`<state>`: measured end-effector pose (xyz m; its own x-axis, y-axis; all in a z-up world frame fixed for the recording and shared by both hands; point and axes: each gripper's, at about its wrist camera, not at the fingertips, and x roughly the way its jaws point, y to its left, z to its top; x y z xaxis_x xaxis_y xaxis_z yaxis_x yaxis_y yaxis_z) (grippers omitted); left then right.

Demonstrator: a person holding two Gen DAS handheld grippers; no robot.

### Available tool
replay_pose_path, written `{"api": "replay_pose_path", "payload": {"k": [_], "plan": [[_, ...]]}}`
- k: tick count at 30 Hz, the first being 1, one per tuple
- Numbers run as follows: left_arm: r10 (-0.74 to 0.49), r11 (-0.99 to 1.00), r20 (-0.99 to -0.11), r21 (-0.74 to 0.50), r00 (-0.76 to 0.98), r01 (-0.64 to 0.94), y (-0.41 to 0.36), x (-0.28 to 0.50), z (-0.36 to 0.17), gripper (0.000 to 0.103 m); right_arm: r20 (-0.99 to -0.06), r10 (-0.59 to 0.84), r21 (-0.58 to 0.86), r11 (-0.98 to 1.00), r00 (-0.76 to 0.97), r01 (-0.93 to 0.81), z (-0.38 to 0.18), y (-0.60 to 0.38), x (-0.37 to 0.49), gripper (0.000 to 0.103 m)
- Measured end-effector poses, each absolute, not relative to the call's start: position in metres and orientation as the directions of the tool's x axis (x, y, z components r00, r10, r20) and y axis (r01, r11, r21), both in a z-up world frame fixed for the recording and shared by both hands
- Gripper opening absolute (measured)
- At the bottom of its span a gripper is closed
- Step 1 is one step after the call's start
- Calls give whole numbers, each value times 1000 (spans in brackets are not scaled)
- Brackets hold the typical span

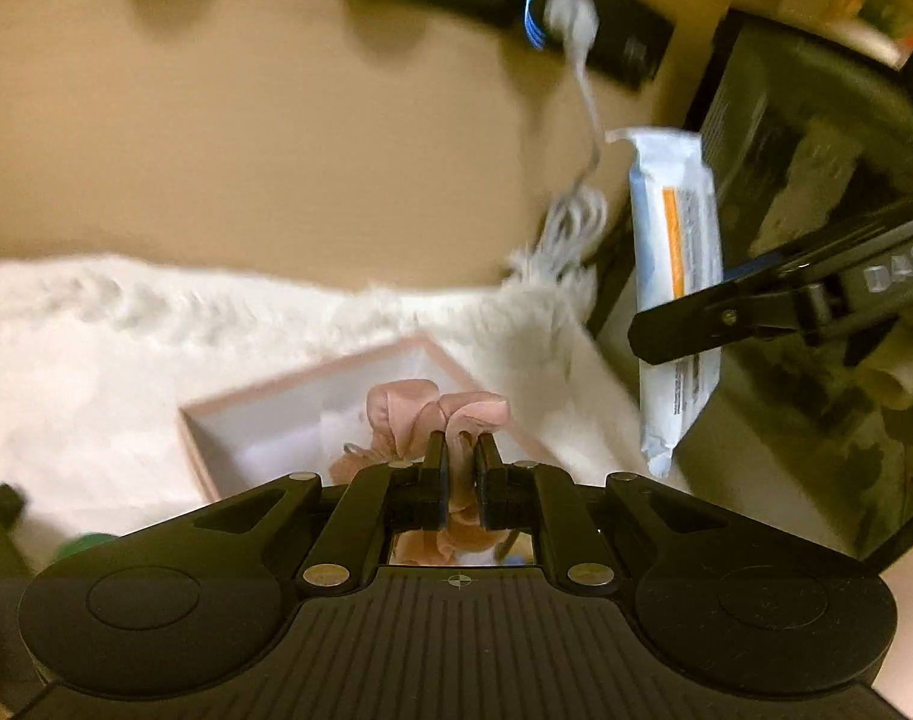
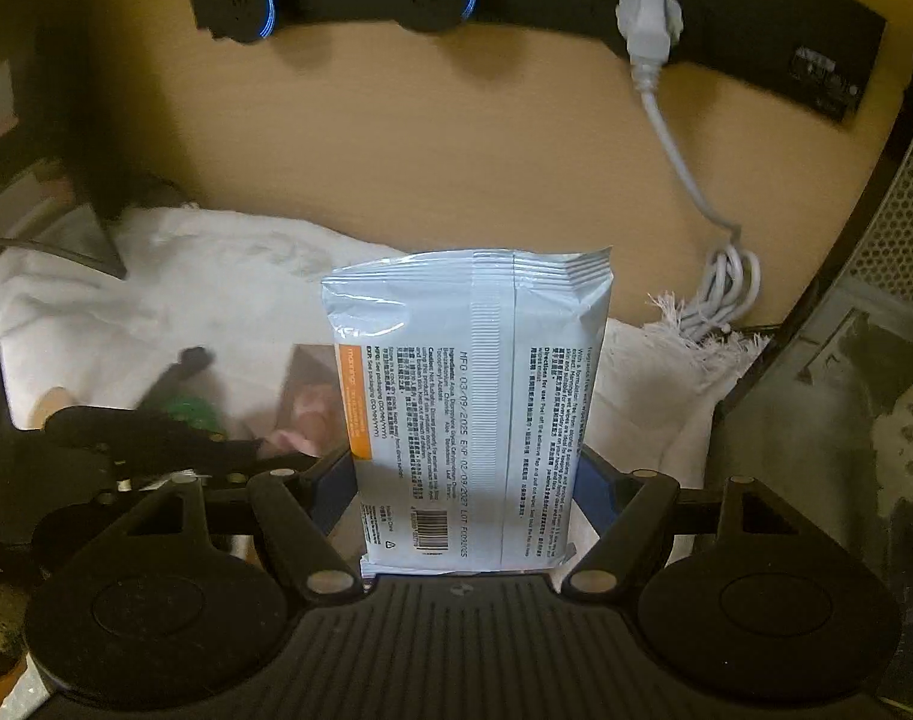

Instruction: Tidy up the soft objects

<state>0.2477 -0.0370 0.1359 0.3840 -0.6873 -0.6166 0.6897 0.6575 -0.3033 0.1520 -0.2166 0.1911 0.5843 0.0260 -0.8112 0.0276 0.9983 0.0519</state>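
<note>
Pink satin scrunchie (image 1: 438, 414) is pinched between the nearly closed jaws of the left gripper (image 1: 460, 450), hanging just above the shallow pink cardboard box (image 1: 288, 402), which lies on the white fluffy cloth (image 1: 96, 348). To the right of that box, the right gripper (image 2: 465, 468) holds a pale blue and white pack of wet wipes with an orange stripe (image 2: 474, 396) upright, its jaws set wide against the pack's two sides. Beyond the box, a white plug (image 2: 648, 24) sits in the black power strip (image 2: 756, 18) on the tan wall
</note>
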Motion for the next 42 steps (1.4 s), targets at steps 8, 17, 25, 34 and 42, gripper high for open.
{"api": "replay_pose_path", "payload": {"k": [8, 17, 25, 34, 42], "plan": [[-486, 739, -836, -239, 253, 630, -70, 281, 57, 15, -861, 60, 121, 989, 505, 90, 138, -209, 190, 75], [-419, 642, -857, -47, 299, 765, -93, 264, 42, 14, -921, 129, 186, 975, 369, 124, 64, -201, 245, 75], [-486, 633, -845, -163, 224, 757, -85, 272, 48, 17, -946, 82, 119, 988, 314, 101, 33, -197, 267, 75], [-572, 604, -784, -201, 243, 771, -53, 260, 84, 18, -935, 8, 21, 999, 355, 33, 36, -175, 261, 76], [-579, 631, -740, -139, 344, 763, -40, 250, 91, 18, -859, 143, 214, 973, 491, 91, 92, -209, 232, 76]]}}
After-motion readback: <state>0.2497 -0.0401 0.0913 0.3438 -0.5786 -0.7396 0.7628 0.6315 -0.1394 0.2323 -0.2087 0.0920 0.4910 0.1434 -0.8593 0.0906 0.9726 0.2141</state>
